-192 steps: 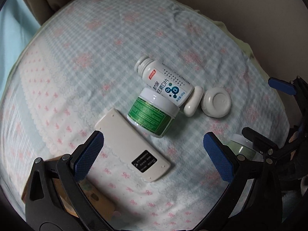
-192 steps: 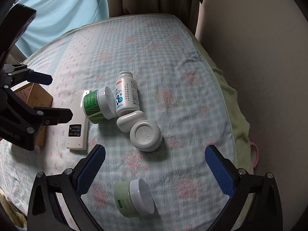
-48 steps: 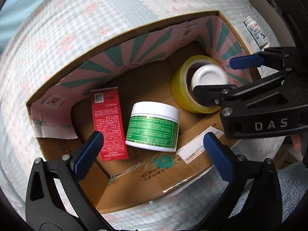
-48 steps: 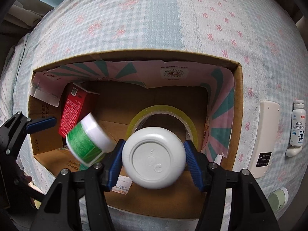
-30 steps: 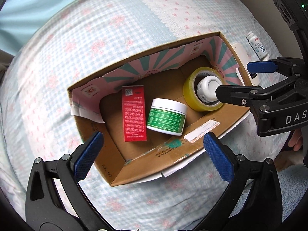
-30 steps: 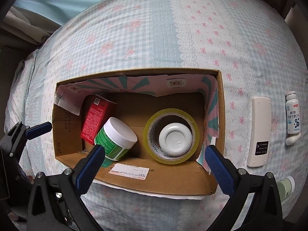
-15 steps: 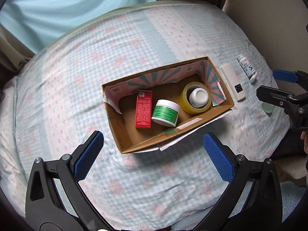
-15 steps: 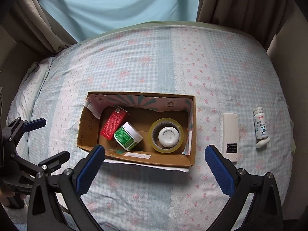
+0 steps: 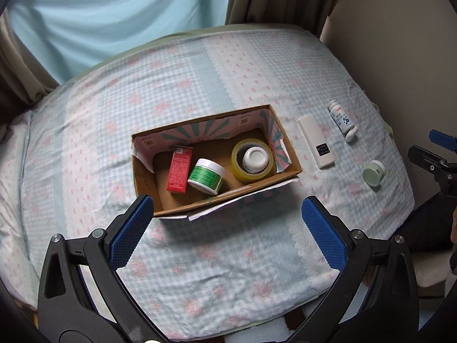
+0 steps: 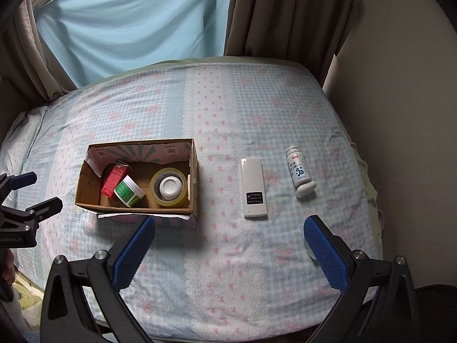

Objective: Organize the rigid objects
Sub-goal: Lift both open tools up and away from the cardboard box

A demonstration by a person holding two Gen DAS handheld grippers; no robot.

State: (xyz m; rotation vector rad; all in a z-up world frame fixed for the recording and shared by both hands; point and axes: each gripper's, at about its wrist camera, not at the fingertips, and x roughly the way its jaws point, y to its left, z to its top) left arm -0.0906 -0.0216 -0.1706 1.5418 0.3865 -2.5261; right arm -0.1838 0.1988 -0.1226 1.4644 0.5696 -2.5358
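Observation:
A cardboard box (image 9: 288,150) (image 10: 193,157) stands on the bed. It holds a red carton (image 9: 179,168) (image 10: 114,178), a green-labelled white jar (image 9: 206,176) (image 10: 129,191) and a yellow tape roll (image 9: 237,154) (image 10: 155,194) with a white round jar (image 9: 254,158) (image 10: 170,188) inside it. On the bed to the box's right lie a white remote (image 9: 314,141) (image 10: 253,191), a white pill bottle (image 9: 341,120) (image 10: 298,170) and a pale green jar (image 9: 373,173). My left gripper (image 9: 227,234) and right gripper (image 10: 228,251) are both open and empty, high above the bed's near side.
The checked bedspread (image 9: 228,257) (image 10: 228,114) covers the bed. A blue curtain (image 10: 128,23) and brown drapes (image 10: 285,14) hang behind it. A beige wall (image 10: 400,85) runs along the right side. The pale green jar's edge peeks behind my right finger (image 10: 310,250).
Both grippers let go of their jars inside the box, then pulled up and back. The whole bed now shows in both views.

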